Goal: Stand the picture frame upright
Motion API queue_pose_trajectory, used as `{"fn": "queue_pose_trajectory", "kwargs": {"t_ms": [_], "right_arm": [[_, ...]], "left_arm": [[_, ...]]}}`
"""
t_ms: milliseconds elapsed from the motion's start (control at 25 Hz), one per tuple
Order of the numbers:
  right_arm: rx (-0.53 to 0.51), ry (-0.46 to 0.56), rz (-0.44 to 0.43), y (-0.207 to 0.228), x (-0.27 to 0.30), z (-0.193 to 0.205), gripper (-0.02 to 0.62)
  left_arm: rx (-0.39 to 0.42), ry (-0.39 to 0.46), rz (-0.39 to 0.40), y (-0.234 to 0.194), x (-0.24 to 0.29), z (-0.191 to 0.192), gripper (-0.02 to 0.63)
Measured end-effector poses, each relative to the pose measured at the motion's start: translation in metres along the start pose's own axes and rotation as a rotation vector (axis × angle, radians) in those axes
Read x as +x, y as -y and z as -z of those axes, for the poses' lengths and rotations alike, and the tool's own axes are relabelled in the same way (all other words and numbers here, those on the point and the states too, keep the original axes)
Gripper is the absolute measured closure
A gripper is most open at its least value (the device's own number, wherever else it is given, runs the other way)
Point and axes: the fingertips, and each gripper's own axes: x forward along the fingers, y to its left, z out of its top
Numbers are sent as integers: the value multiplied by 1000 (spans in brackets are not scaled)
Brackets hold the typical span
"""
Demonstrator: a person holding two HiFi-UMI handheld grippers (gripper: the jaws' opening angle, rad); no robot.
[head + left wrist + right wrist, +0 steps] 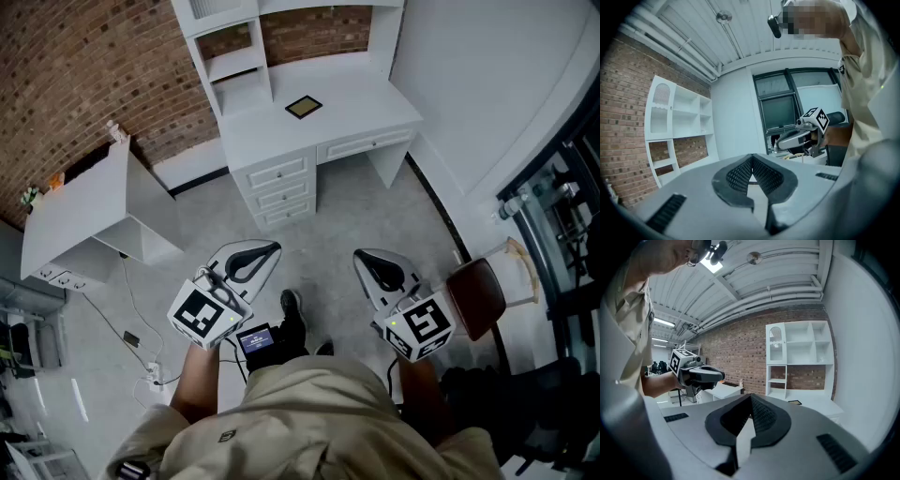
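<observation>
The picture frame (303, 106), small and dark with a gold-toned face, lies flat on the white desk (356, 103) at the far end of the room. In the right gripper view the frame (796, 402) is a small dark shape on the desk top. Both grippers are held level over the grey floor, well short of the desk. My left gripper (270, 249) is shut with nothing between its ribbed pads (740, 176). My right gripper (362, 256) is also shut and empty, its jaws pressed together in its own view.
The desk has a drawer stack (281, 183) and a white shelf hutch (234, 56) against the brick wall. A white side table (84, 211) stands at the left and a brown chair (478, 295) at the right. Cables and a power strip (150, 370) lie on the floor.
</observation>
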Motion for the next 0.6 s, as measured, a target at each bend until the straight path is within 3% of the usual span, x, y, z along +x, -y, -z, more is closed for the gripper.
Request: {"fn": "queue_pose_trajectory", "kwargs": {"t_ms": [600], "right_arm": [[49,-3,1,24,15,9,592]], "left_arm": [[-3,-28,19,-11,22,13,598]]}}
